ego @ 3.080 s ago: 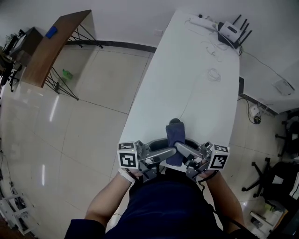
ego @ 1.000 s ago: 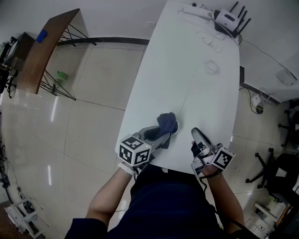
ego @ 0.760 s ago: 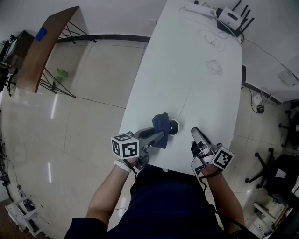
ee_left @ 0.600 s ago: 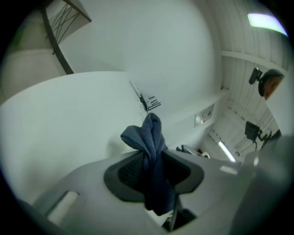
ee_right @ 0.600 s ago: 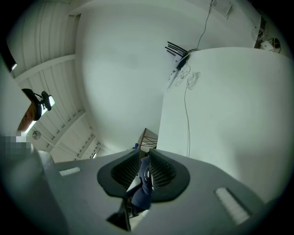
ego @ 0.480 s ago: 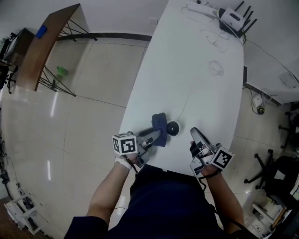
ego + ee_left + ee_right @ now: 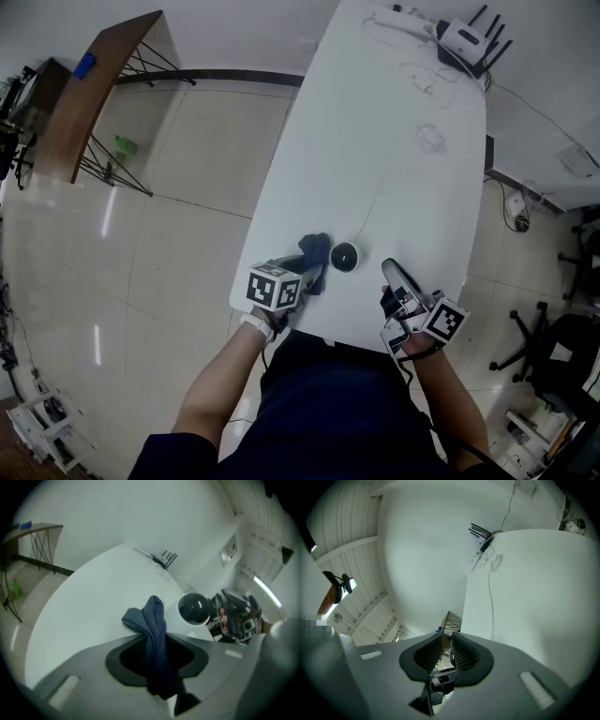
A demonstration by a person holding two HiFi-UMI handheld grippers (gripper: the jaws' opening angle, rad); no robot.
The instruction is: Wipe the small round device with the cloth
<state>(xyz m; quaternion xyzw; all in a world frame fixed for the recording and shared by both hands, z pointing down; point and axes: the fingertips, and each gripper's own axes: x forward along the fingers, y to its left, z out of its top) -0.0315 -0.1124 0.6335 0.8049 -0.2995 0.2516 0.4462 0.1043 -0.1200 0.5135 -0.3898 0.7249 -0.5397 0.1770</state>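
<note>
Indoors, the left gripper clamps a blue cloth at the white table's near end, just beside the small round device. The right gripper hovers empty, jaws slightly parted, pale floor tiles alongside.

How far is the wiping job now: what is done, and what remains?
Done: the left tongs grip the blue cloth. In hand: the cloth is close beside the round device, not on it. Left: probably rubbing the cloth over the device. The right tongs are empty.
</note>
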